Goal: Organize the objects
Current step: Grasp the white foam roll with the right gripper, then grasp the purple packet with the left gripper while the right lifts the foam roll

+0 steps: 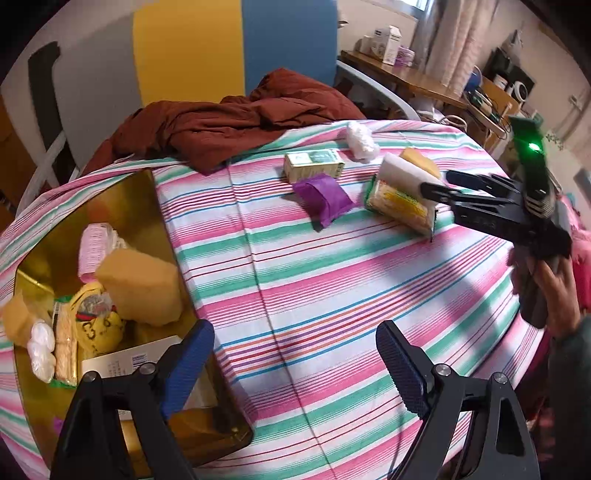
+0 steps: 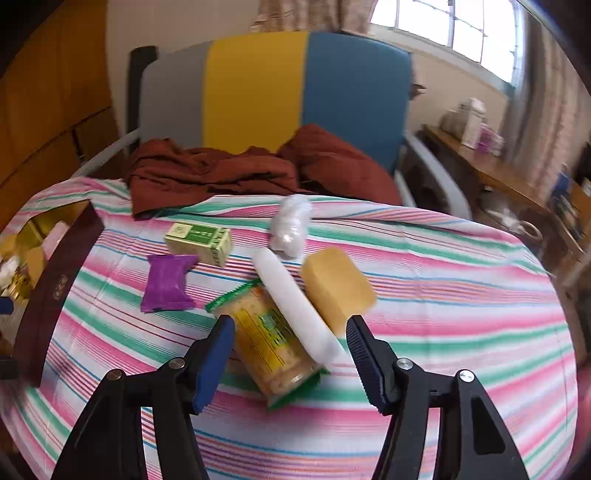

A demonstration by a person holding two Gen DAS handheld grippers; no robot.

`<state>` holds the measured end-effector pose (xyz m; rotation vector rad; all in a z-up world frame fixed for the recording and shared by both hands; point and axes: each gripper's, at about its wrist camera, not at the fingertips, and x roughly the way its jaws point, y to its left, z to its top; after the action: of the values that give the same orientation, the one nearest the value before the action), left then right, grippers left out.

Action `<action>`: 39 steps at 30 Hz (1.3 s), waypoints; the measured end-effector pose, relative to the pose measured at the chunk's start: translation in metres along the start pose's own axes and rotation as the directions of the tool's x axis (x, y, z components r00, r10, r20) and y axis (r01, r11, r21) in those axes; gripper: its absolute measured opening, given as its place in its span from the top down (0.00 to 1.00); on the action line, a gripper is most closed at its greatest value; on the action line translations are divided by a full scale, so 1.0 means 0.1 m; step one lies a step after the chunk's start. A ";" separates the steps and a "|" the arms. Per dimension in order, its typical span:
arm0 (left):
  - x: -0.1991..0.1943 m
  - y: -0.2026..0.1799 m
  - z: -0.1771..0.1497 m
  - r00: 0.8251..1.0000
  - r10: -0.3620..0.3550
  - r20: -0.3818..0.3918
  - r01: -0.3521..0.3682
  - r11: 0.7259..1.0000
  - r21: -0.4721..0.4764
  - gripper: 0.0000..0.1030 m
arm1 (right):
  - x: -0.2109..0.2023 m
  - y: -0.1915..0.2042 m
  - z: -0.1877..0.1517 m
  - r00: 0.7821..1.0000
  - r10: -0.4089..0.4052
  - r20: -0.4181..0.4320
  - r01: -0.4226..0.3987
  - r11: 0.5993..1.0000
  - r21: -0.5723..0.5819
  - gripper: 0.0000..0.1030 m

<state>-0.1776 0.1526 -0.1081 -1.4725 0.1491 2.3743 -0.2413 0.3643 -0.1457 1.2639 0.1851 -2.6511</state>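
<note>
My right gripper (image 2: 290, 330), jaws apart, straddled the cracker packet (image 2: 271, 341) on the striped bedsheet (image 2: 443, 314); closing risked, probably, also catching the white foam roll (image 2: 295, 306) lying across it.

- Striped cloth cover (image 1: 332, 277): matt woven fabric.
- Box (image 1: 122, 199): glossy gold-foil lining.
- Sponge (image 2: 336, 288): porous, matt.
- Cracker pack (image 2: 269, 339): shiny plastic film.

- Daylight from the window (image 2: 454, 33) reaches you, blown out white.
- Soft shadows cross the striped cloth (image 1: 332, 280).
- Fisheye bends your edges; corners go black.
- Slight motion blur.
</note>
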 end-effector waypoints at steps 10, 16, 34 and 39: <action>0.15 -0.09 0.08 1.000 -0.017 -0.023 0.017 1.000 0.012 0.13 | 0.28 0.00 0.09 0.996 0.047 -0.070 -0.054 0.993 -0.105 0.39; 0.18 -0.12 0.13 1.000 -0.018 -0.018 0.018 1.000 0.018 0.13 | 0.43 -0.11 0.10 0.991 0.067 -0.112 -0.077 0.994 -0.083 0.64; 0.65 -0.16 0.81 0.993 0.114 -0.045 -0.117 0.989 -0.085 0.09 | -0.54 -0.20 -0.31 0.995 0.006 0.097 -0.020 0.990 0.138 0.70; 1.02 -0.09 1.10 0.983 0.129 -0.130 -0.151 0.972 -0.182 0.09 | -0.78 -0.28 -0.66 0.992 0.037 0.119 -0.066 0.965 0.255 0.70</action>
<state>-0.3093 0.2141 -0.1474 -1.7450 0.0558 2.4722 -0.1506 0.4144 -0.1256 1.1638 -0.2153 -2.7593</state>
